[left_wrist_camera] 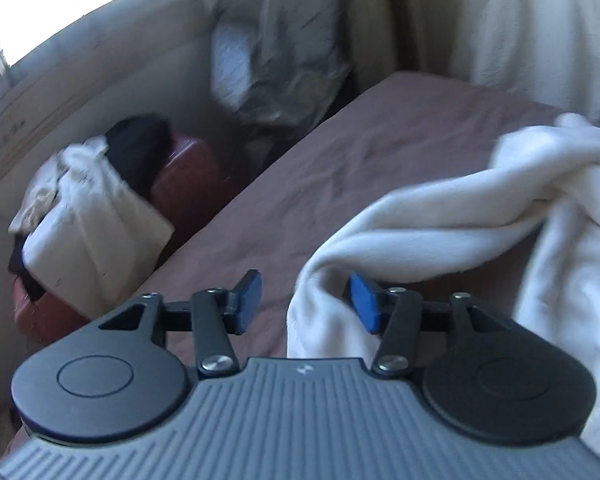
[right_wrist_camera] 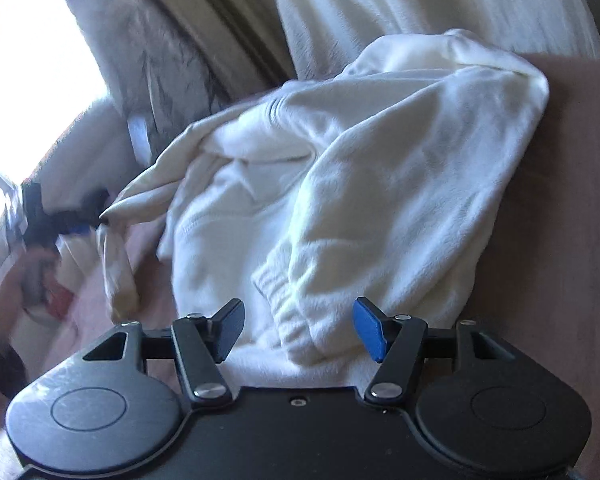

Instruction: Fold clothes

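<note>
A cream fleece garment [right_wrist_camera: 360, 184] lies crumpled on a bed with a mauve sheet [left_wrist_camera: 340, 168]. In the left wrist view the garment [left_wrist_camera: 480, 216] lies to the right, and one fold drapes between the open jaws of my left gripper [left_wrist_camera: 306, 302], against the right pad. My right gripper [right_wrist_camera: 300, 330] is open, with the garment's elastic cuff [right_wrist_camera: 284, 300] lying between its blue pads. In the right wrist view, the left gripper [right_wrist_camera: 72, 224] shows blurred at the garment's left corner.
Off the bed's left edge stand a dark red case [left_wrist_camera: 184, 172] with a white cloth bundle [left_wrist_camera: 88, 216] and dark clothing [left_wrist_camera: 140, 144]. A grey patterned bag [left_wrist_camera: 280, 52] leans at the back. Pale curtains [left_wrist_camera: 532, 28] hang behind the bed.
</note>
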Available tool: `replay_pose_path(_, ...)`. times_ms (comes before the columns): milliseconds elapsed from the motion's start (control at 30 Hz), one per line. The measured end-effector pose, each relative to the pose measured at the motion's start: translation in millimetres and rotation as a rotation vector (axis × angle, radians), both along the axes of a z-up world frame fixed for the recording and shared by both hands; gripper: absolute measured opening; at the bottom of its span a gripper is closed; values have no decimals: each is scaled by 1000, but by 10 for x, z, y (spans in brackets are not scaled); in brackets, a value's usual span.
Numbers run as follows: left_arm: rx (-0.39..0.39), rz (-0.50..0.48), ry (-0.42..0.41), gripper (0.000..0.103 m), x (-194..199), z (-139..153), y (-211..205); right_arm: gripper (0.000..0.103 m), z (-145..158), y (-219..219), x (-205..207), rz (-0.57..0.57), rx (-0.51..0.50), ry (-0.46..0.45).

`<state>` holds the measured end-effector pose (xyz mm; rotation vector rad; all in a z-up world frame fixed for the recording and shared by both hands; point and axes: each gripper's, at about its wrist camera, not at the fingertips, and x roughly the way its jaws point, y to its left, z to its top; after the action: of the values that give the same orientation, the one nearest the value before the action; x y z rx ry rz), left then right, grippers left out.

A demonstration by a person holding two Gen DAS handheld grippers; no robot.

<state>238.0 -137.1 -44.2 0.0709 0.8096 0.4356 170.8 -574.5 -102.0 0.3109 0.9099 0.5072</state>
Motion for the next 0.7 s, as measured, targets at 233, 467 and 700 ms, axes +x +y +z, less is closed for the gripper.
replay_pose_path(233, -194, -214, -63, 81, -564, -174, -572, 67, -172, 298, -45, 93, -393, -147)
replay_pose_path(467, -82, -351, -42, 81, -801, -209, -1027, 7, 122, -167, -30, -150, -446, -281)
replay_pose_path(700, -206, -301, 4, 81, -691, -343, -807, 2, 583, -1191, -55, -517, -734, -335)
